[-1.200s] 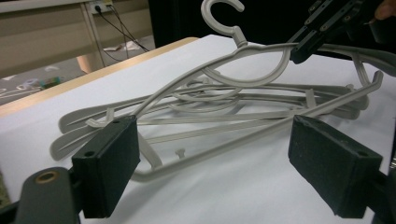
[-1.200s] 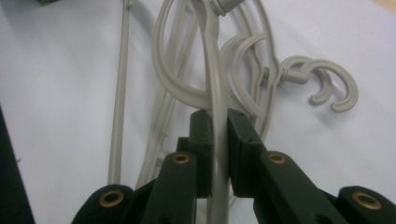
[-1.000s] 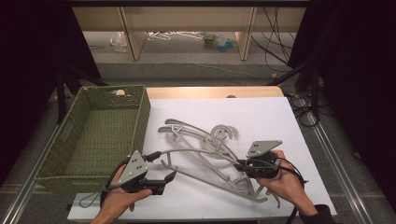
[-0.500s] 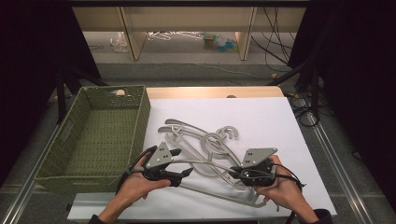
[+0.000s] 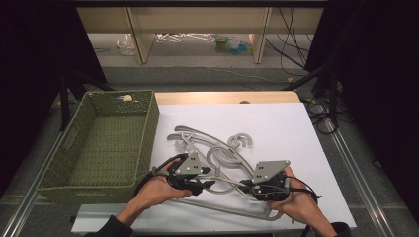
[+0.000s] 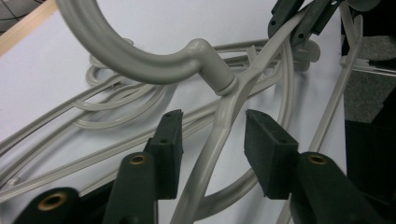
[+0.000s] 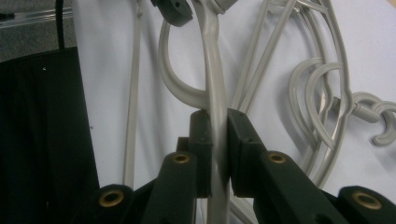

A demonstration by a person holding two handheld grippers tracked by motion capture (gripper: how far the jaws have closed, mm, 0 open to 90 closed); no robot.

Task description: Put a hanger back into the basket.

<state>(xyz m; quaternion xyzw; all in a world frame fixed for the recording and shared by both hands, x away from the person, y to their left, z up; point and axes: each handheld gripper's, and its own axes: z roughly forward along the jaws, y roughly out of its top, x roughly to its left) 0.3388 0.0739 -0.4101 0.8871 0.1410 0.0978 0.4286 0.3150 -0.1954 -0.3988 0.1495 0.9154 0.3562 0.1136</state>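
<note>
- Having slid inward across the table (image 5: 296,128) since the earlier frames, left hand-held gripper (image 5: 205,183) now straddling the lifted hanger (image 6: 219,135) just below its hook, jaws having just been closing, pads not yet pressing on the arm between them.
- Pinching the same hanger's arm: right hand-held gripper (image 7: 215,149), pads clamped on it.
- Lying tangled at table centre: remaining hangers (image 5: 207,140).
- Sitting empty at nine o'clock: green basket (image 5: 144,128); sorting judged barely begun, every hanger left to move.
- Showing no readable writing or brand anywhere.
</note>
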